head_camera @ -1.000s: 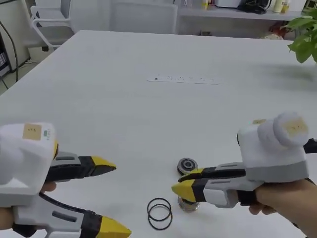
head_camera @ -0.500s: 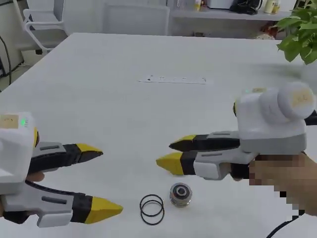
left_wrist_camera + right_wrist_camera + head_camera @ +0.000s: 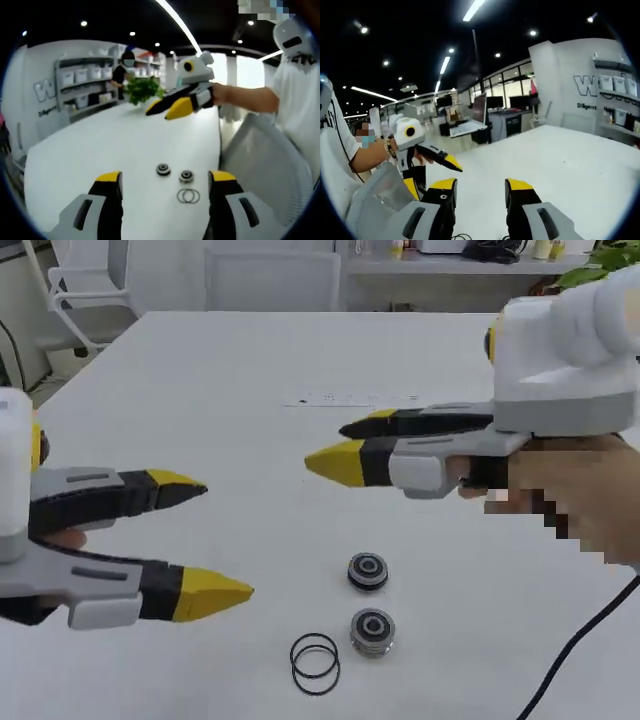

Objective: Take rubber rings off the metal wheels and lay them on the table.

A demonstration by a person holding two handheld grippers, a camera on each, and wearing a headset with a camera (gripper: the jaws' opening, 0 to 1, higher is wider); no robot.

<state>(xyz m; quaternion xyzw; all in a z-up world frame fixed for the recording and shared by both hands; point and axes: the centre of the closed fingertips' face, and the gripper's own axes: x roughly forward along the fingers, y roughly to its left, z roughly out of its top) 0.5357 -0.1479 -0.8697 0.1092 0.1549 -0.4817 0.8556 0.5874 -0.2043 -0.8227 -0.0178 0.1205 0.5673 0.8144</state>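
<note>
Two thin black rubber rings (image 3: 315, 663) lie overlapping on the white table (image 3: 250, 390), just beside one small silver metal wheel (image 3: 373, 631); second wheel (image 3: 368, 572) behind it. My left gripper (image 3: 215, 538) spread wide, right gripper (image 3: 330, 445) parted, both empty.

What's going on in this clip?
A person holds a two-jaw gripper in each hand above a white table. The left gripper and the right gripper are both open, hold nothing and hover off the surface. Two black rubber rings lie overlapping on the table beside the nearer wheel, which looks bare metal. The farther wheel is darker around its rim and may have a ring on it.
</note>
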